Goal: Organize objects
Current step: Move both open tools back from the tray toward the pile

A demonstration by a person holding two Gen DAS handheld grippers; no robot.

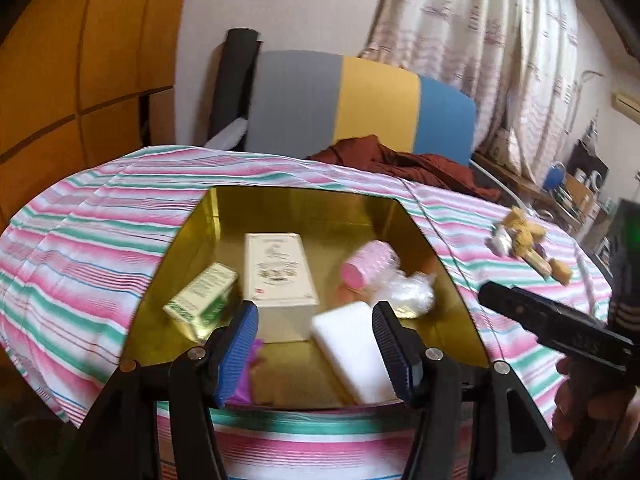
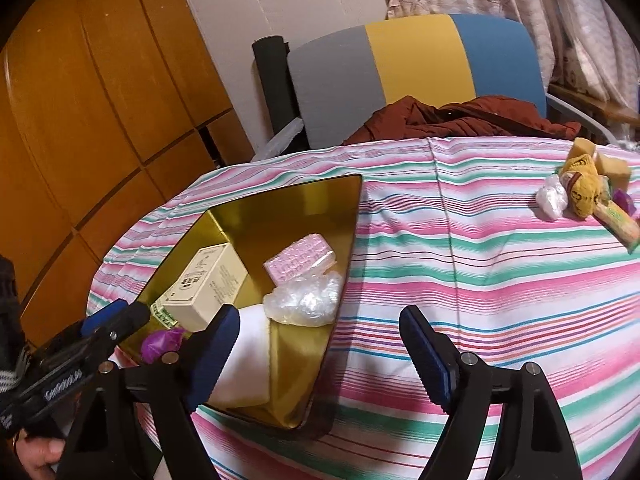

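Overhead, left gripper [image 1: 316, 344] agape, tilted down over gold tin [image 1: 280, 200].

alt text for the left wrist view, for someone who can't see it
An open left tool hovers empty over a gold tin on a striped cloth. In the tin lie a cream box, a green box, a pink roller, clear plastic wrap, a white block and something purple. More small items sit on the cloth at right, beyond the right tool.

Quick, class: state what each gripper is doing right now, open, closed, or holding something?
Left gripper: open, holding nothing, above the gold tray.
Right gripper: open, holding nothing, over the striped cloth.
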